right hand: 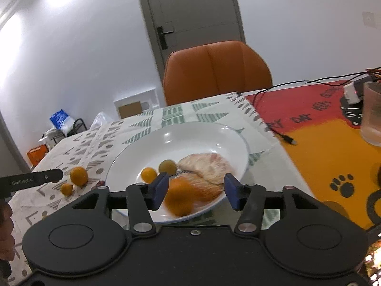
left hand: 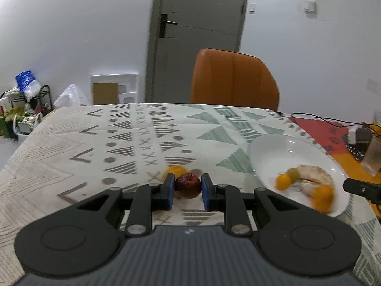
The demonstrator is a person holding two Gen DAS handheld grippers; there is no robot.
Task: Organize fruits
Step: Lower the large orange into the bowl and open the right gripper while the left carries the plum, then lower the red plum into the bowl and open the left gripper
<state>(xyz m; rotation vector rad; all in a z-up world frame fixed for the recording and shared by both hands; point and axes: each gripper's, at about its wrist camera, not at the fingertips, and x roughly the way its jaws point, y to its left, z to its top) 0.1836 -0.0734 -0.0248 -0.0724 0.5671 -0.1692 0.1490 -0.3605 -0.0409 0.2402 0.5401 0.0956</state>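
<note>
My left gripper (left hand: 187,191) is open with its blue pads either side of a dark red apple (left hand: 188,185) on the tablecloth; small gaps show at both pads. An orange (left hand: 175,170) lies just behind it. The white plate (left hand: 269,150) to the right holds peeled pomelo pieces (left hand: 312,174), a small orange (left hand: 283,182), a green fruit (left hand: 293,174) and a blurred orange (left hand: 322,199). My right gripper (right hand: 195,191) is open above the plate's (right hand: 190,133) near rim, with a blurred orange (right hand: 179,199) between its pads, apart from them. Two oranges (right hand: 78,176) lie left of the plate.
An orange chair (left hand: 233,79) stands at the table's far side. A red and orange mat (right hand: 321,128) with a cable (right hand: 285,138), a frosted glass (right hand: 372,116) and a charger lies right of the plate. The left gripper's tip (right hand: 47,176) shows at the left.
</note>
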